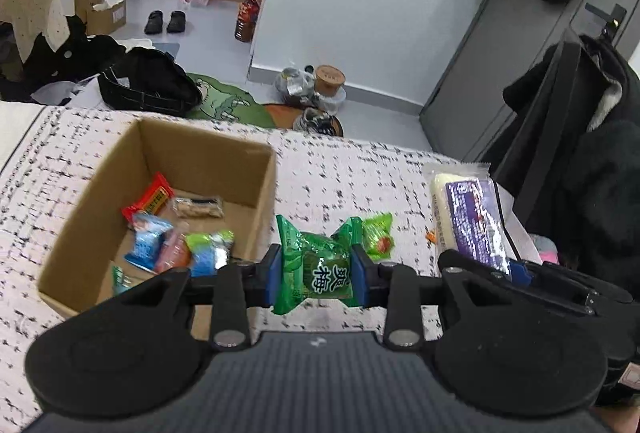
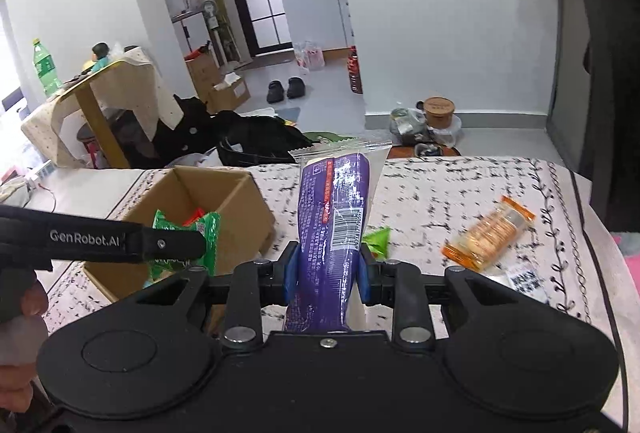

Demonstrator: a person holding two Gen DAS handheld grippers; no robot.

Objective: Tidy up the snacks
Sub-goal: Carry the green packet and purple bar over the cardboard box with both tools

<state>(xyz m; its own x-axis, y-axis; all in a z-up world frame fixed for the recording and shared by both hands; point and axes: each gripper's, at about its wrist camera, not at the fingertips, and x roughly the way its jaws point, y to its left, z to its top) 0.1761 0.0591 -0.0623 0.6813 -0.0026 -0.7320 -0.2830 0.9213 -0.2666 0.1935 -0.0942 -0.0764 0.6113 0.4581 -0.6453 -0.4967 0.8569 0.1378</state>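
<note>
A bed under a white cover with black flecks (image 1: 340, 169) carries everything, with a cluttered floor beyond. Nearest, the left hand-held gripper (image 1: 316, 275) is clamped on a green crinkly plum-candy packet (image 1: 320, 265), just right of the open brown cardboard box (image 1: 256, 201) already holding several wrapped snacks, so it is the nearer one; the right hand-held gripper (image 2: 324, 273) is clamped on a long purple-and-white plastic snack pack (image 2: 332, 225) whose long axis runs away from it, the box farther left. Only the right wrist view shows the orange cracker packet (image 2: 488, 233) lying loose on the cover; only the left looks down into the box.
</note>
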